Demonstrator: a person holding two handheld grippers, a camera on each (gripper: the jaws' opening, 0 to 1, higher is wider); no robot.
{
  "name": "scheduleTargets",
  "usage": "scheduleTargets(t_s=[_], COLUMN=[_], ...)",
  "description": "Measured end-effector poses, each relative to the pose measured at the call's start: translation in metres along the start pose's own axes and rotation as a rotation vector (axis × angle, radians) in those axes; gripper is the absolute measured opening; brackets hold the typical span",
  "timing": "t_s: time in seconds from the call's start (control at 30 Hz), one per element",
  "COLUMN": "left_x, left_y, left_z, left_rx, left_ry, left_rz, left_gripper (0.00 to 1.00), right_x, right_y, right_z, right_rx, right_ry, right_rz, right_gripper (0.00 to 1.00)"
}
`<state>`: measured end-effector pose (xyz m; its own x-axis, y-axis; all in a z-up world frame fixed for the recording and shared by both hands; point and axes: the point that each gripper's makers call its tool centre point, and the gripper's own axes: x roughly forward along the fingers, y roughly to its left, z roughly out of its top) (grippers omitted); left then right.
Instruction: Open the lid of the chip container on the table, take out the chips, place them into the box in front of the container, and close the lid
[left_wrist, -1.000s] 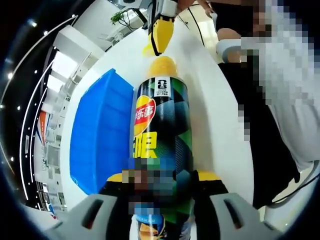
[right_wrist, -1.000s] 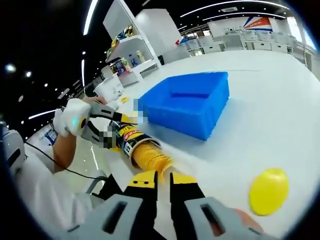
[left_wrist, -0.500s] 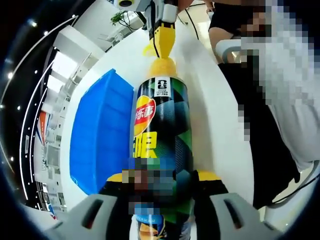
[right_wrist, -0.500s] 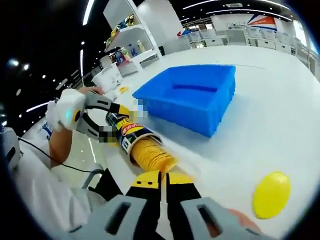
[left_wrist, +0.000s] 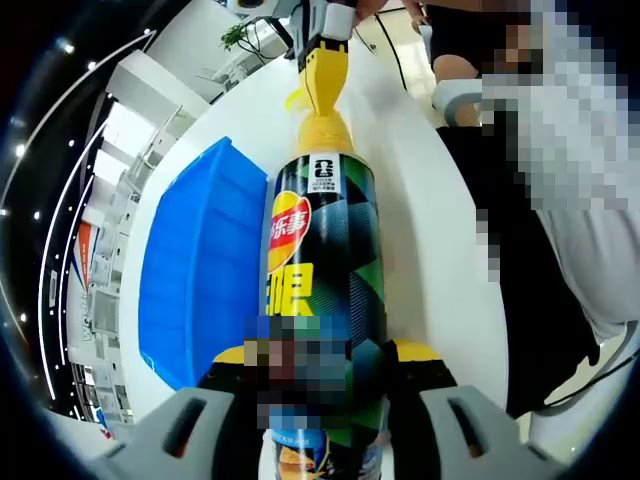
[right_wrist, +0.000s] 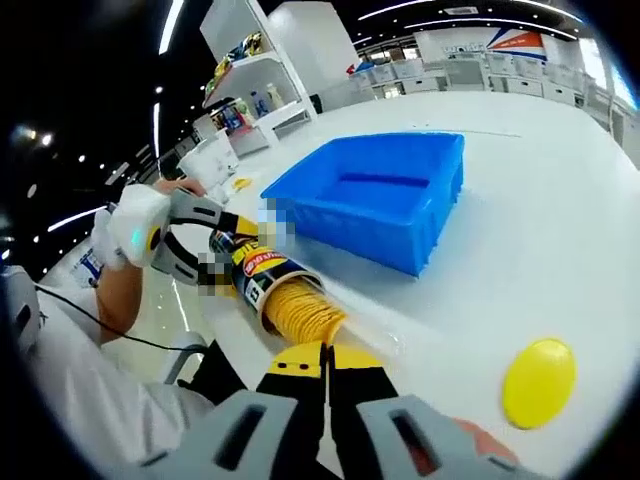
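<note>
The chip container (left_wrist: 322, 300) lies on its side on the white table (right_wrist: 560, 230), held across its lower body by the left gripper (left_wrist: 318, 385), whose jaws are clamped on either side of it. Its mouth is open and points away from that gripper. The yellow lid (right_wrist: 538, 381) is off and rests flat on the table, well apart from the container's mouth, on the side away from the blue box (right_wrist: 375, 195). The box stands just beside the container, along its length.

A stack of chips (right_wrist: 303, 313) projects from the container's mouth, apparently inside a clear tray that extends past the rim. The right gripper (right_wrist: 326, 358) sits at the outer end of that stack, jaws drawn together with no gap visible between them; whether they pinch the tray edge or a chip cannot be told. In the left gripper view the same gripper (left_wrist: 321, 75) meets the chips (left_wrist: 325, 130) end-on.

Assessment: the step in hand is withdrawal of the chips. It is best done by pulling straight along the container's axis while the left gripper keeps the container fixed, with light grip, since the chips are brittle. Lifting or twisting risks spilling the stack on the table short of the box.
</note>
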<state>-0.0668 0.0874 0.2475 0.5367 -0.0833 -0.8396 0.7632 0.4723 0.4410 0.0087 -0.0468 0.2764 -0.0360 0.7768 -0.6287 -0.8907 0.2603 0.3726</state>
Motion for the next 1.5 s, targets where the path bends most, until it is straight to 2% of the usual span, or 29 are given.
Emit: scheduleTargets(t_s=[0.43,0.6,0.97,1.2,1.47,1.5], left_x=[0.001,0.001,0.001,0.001,0.001,0.001], left_y=[0.0,-0.001,-0.001,0.0,-0.001,-0.001], left_z=[-0.001,0.0,0.0,0.0,0.0,0.0], left_rx=[0.003,0.002,-0.002,-0.006,-0.005,-0.006], left_ry=[0.014,0.013,0.014,0.018,0.019,0.021], left_rz=[-0.006,-0.006,-0.013,-0.017,-0.011,-0.011], left_gripper=[0.49,0.49,0.49,0.49,0.49,0.49], right_x=[-0.017,-0.026,-0.058,-0.069,-0.075,-0.076], right_y=[-0.003,-0.009,-0.002,0.0,-0.006,-0.006], right_z=[0.005,0.008,0.017,0.022,0.041,0.048], right_rx=[0.03,0.005,0.004,0.004,0.045,0.056], right_ry=[-0.012,-0.029,-0.059,-0.086,-0.141,-0.168], right_rz=[-0.011,-0.032,-0.029,-0.022,0.018,0.029], right_gripper=[0.02,0.02,0.02,0.02,0.02,0.02])
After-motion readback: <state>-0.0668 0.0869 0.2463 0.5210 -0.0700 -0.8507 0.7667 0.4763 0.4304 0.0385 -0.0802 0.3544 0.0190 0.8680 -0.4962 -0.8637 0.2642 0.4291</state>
